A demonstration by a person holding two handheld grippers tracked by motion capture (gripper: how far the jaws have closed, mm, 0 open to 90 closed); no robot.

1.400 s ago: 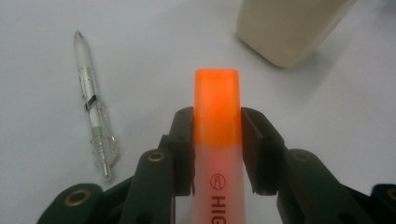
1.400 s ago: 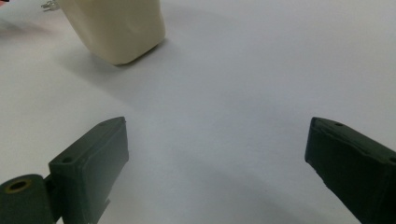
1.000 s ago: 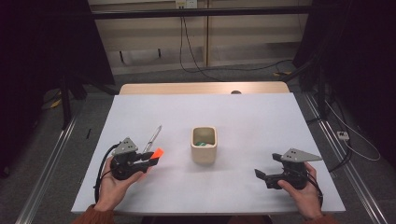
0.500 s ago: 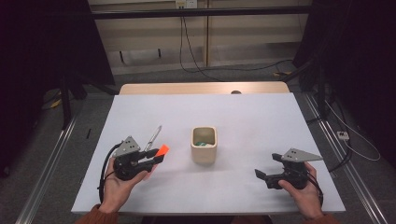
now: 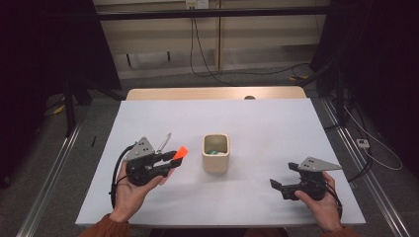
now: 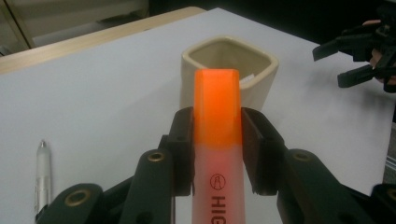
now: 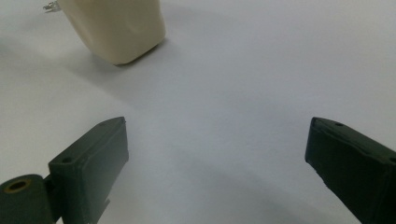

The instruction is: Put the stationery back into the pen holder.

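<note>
At the left of the high view my left gripper (image 5: 170,159) holds the orange highlighter (image 6: 217,121) tight, just by its cap; it looks light, hard and a bit slippery, so I think this near-the-tip hold could let it swing. The cream cup (image 5: 216,153) sits in the middle, and at the lower right my right gripper (image 5: 277,186) is wide open with nothing in it

Left gripper (image 5: 170,159) and right gripper (image 5: 277,185) are black, with brass-coloured screws, grey three-cornered top plates and black cables; rust-orange sleeves.
</note>
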